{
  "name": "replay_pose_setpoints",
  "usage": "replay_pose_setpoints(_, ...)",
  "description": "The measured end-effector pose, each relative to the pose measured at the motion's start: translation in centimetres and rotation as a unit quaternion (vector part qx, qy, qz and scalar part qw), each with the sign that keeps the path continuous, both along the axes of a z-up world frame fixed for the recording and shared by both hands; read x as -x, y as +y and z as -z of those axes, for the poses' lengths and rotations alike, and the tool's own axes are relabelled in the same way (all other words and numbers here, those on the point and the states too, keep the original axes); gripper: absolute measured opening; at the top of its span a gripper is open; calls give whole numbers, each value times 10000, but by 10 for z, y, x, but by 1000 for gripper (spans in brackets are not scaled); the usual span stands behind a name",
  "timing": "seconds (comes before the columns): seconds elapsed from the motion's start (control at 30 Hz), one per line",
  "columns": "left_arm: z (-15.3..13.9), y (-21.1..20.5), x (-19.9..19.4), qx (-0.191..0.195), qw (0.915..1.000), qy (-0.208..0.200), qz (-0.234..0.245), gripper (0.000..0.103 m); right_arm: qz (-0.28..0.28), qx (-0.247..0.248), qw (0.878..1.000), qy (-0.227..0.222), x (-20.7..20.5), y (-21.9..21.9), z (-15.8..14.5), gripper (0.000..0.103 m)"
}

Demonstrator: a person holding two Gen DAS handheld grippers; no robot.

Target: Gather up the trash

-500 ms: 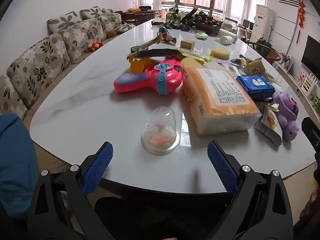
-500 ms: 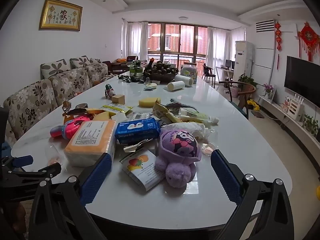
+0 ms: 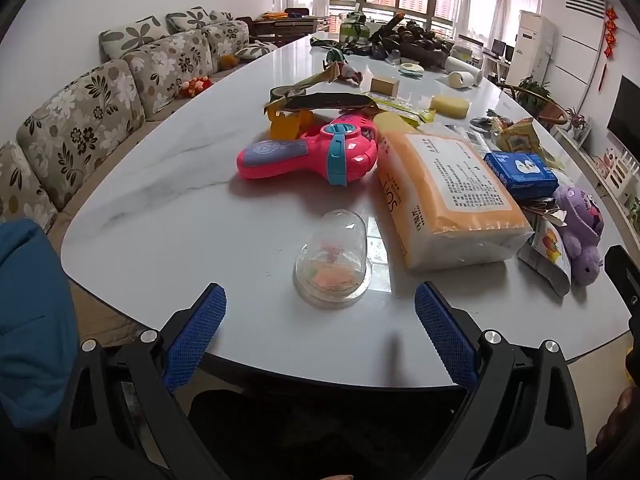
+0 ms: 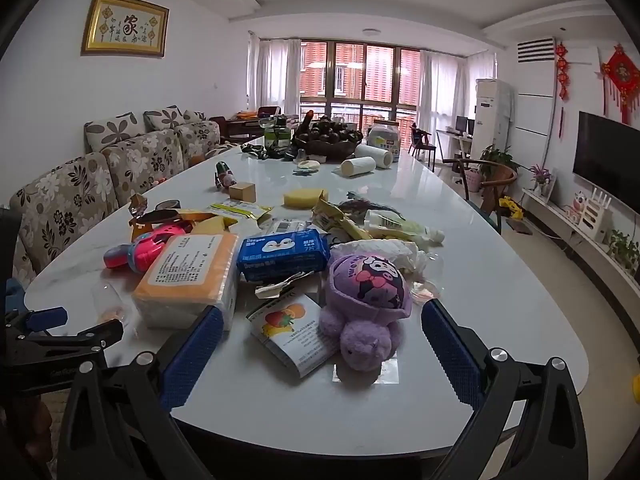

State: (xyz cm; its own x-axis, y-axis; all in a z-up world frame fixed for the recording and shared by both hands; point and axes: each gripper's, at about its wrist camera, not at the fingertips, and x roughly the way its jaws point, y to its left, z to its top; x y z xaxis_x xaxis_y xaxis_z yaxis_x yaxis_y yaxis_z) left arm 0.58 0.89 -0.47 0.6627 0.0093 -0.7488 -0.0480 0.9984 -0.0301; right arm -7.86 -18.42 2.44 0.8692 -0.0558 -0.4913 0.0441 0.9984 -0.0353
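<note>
Left wrist view: your left gripper (image 3: 320, 322) has crept closer to the clear plastic cup (image 3: 331, 260) near the table (image 3: 168, 216) edge. Its fingers are spread wide, holding nothing. Your right gripper (image 4: 318, 340) is wide too, empty. No trash picked yet.

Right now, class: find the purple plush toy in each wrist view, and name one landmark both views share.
Left wrist view: the purple plush toy sits at the far right edge, on the table.
Right wrist view: the same toy is near the centre, low down, ahead of the open right tool.
Shared landmark: the orange tissue pack.
</note>
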Motion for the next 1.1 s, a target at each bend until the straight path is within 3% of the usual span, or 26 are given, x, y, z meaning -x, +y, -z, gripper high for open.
replay_pose_setpoints(1.1, -3, 0, 4, 21, 10000, -20, -21, 93, 57, -78, 9999, 46, 0, -3, 3, 98)
